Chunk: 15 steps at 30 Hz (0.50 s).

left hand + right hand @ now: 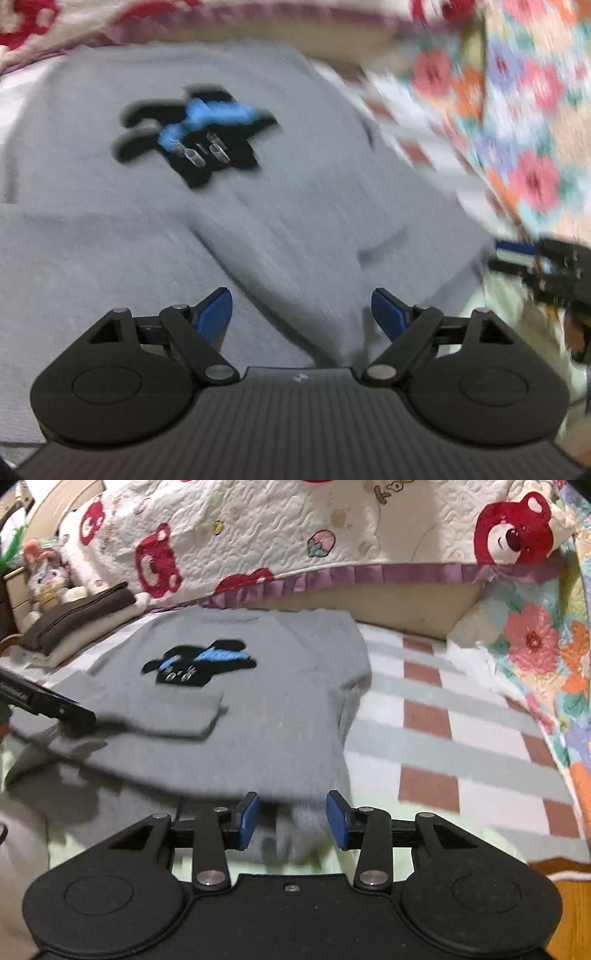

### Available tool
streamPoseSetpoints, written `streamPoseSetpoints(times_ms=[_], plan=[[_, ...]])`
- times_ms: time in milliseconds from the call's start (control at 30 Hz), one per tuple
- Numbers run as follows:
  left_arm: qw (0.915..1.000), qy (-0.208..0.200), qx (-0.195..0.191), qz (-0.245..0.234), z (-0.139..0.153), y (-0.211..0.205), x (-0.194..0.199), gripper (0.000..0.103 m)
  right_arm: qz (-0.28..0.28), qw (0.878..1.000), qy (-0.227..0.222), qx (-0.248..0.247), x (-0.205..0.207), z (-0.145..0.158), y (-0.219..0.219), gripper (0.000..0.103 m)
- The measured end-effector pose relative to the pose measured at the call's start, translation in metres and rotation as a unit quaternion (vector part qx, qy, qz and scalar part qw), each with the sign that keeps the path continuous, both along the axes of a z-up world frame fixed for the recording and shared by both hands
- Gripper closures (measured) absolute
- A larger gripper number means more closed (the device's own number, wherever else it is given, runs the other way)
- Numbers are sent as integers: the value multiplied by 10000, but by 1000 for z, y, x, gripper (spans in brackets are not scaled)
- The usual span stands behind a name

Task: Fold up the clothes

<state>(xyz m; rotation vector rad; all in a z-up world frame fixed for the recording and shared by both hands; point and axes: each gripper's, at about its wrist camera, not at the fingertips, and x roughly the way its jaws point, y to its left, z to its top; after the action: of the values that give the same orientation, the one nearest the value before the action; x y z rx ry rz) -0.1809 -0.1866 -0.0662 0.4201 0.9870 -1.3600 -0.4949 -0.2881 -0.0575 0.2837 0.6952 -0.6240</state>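
On the bed [461, 716], grey sweater [258, 709]; right half bare.

The left gripper [301, 314] points forward and down, its blue-padded fingers [214, 314] spread wide with nothing between them. The right gripper [291, 819] sits low at the near edge, its blue pads [248, 821] parted by a narrower gap, and its dark body shows at the left view's right edge.
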Motion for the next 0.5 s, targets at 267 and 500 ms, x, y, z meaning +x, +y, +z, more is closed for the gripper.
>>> streamPoseSetpoints(times_ms=[267, 500], plan=[[9983, -507, -54, 265, 7, -23, -8, 21, -791, 9941, -646, 368, -8, -20, -27, 57], [9941, -932, -277, 480, 30, -43, -17, 75, -1111, 9902, -825, 158, -5, -21, -30, 53]])
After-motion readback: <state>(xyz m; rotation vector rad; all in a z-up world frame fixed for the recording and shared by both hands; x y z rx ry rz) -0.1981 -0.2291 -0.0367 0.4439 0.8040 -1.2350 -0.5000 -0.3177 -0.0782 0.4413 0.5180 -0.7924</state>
